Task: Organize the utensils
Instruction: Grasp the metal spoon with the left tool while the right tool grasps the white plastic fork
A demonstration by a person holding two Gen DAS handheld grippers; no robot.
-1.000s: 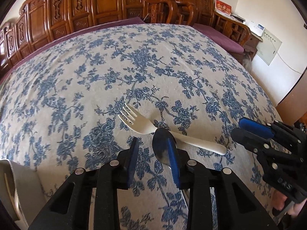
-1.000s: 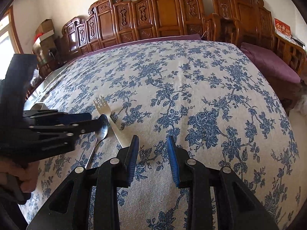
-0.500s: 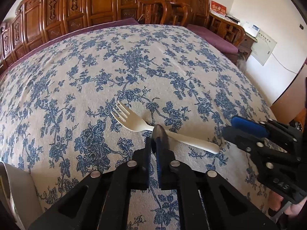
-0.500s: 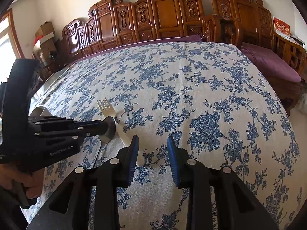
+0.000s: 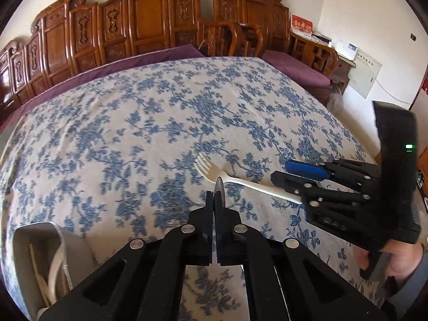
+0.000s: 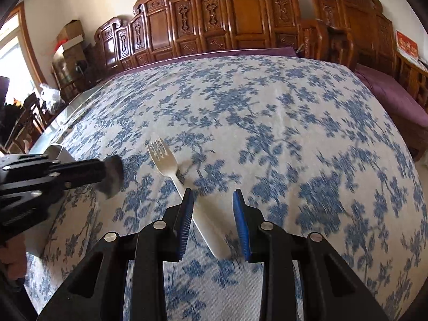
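A metal spoon (image 5: pixel 219 187) stands edge-on between the pads of my left gripper (image 5: pixel 214 200), which is shut on it and lifted off the cloth. From the right wrist view the spoon bowl (image 6: pixel 112 178) sticks out of the left gripper (image 6: pixel 104 171) at the left. A cream plastic fork (image 5: pixel 235 180) lies on the flowered tablecloth, tines away from me. My right gripper (image 6: pixel 212 203) is open and hovers over the fork (image 6: pixel 174 176), whose handle runs between the blue pads without touching them. In the left wrist view the right gripper (image 5: pixel 289 176) is at the fork's handle end.
A white utensil holder (image 5: pixel 48 256) with pale utensils inside sits at the near left table edge, also glimpsed as a white holder (image 6: pixel 57 151) behind the left gripper. Carved wooden chairs (image 5: pixel 149 26) line the far side. A hand (image 5: pixel 401 262) holds the right gripper.
My left gripper closed on the spoon and lifted it off the cloth. My right gripper moved left so that its open jaws now straddle the fork's handle.
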